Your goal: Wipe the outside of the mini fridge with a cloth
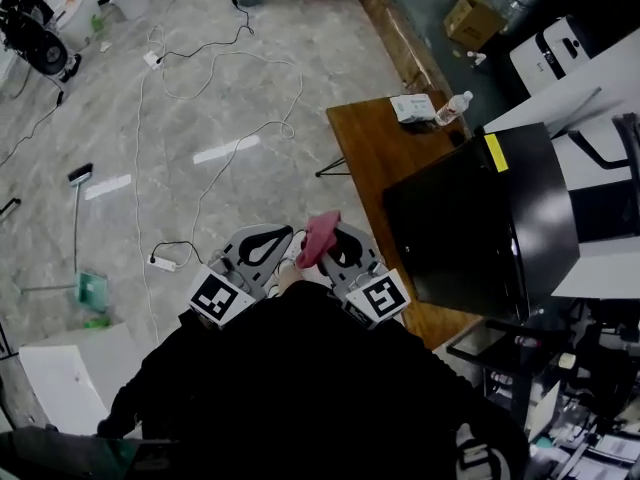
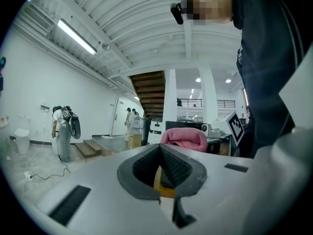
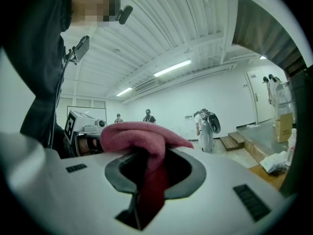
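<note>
- The right gripper (image 3: 149,165) has its jaws closed on a pink cloth (image 3: 139,133), which bunches up above the jaws and hangs down between them.
- The left gripper (image 2: 161,170) has its jaws together, with nothing in them.
- Both grippers sit side by side close to the person's body, left of the black fridge (image 1: 480,223) and apart from it.
- The fridge stands on a wooden table (image 1: 375,143), and a bottle (image 1: 452,108) lies beyond the fridge.

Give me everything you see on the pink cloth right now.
The pink cloth looks like soft terry, bunched rather than spread. The right gripper is shut on it: one fold is pinched between the fingers, the rest bulges above them. It is held in the air, clear of the black mini fridge, touching nothing else.
</note>
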The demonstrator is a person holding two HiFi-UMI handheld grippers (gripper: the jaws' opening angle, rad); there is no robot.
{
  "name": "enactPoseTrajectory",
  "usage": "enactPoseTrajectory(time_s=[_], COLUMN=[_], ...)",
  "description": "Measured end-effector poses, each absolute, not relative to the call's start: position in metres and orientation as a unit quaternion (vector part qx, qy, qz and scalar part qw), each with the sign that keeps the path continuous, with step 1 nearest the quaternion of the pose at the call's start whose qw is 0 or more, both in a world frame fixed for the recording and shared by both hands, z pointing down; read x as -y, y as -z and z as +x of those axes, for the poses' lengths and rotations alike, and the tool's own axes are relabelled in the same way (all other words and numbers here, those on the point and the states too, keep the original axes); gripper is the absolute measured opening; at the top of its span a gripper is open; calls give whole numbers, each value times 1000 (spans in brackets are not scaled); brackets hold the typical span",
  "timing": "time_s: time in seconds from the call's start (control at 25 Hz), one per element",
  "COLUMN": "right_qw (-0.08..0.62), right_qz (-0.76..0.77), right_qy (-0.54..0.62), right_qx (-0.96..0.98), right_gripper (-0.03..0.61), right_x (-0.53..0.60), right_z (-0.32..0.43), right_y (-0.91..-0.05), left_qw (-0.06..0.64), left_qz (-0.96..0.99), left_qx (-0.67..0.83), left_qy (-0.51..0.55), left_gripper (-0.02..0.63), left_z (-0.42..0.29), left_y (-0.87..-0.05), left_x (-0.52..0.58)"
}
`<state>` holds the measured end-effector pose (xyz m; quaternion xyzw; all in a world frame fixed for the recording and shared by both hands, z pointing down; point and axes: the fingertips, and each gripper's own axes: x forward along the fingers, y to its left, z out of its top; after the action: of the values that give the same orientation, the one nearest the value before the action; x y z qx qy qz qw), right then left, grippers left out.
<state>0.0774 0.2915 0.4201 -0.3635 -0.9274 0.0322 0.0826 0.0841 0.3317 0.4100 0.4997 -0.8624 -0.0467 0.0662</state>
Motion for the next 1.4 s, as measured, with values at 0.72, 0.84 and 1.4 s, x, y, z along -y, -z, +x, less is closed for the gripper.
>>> enactPoseTrajectory(time_s=[0.72,0.84,1.4], right_qw=[77,83,96], right_qz=[-385,-367,-147], right_qy=[-51,-56,-66], right_qx=[918,925,982], right_gripper=[92,92,87], right_x=[-291,-280,-228], right_z=[-171,-206,-410], right_y=[-417,-422,-439], left_qw=[68,74,75], left_qz=[478,501,684], left_qx=[874,861,725], left_qy=[42,35,23], left_gripper=[5,5,5], left_z=[-160,-199,-424], left_y=[-397,-402,-415], left_x=[-320,-308,-255])
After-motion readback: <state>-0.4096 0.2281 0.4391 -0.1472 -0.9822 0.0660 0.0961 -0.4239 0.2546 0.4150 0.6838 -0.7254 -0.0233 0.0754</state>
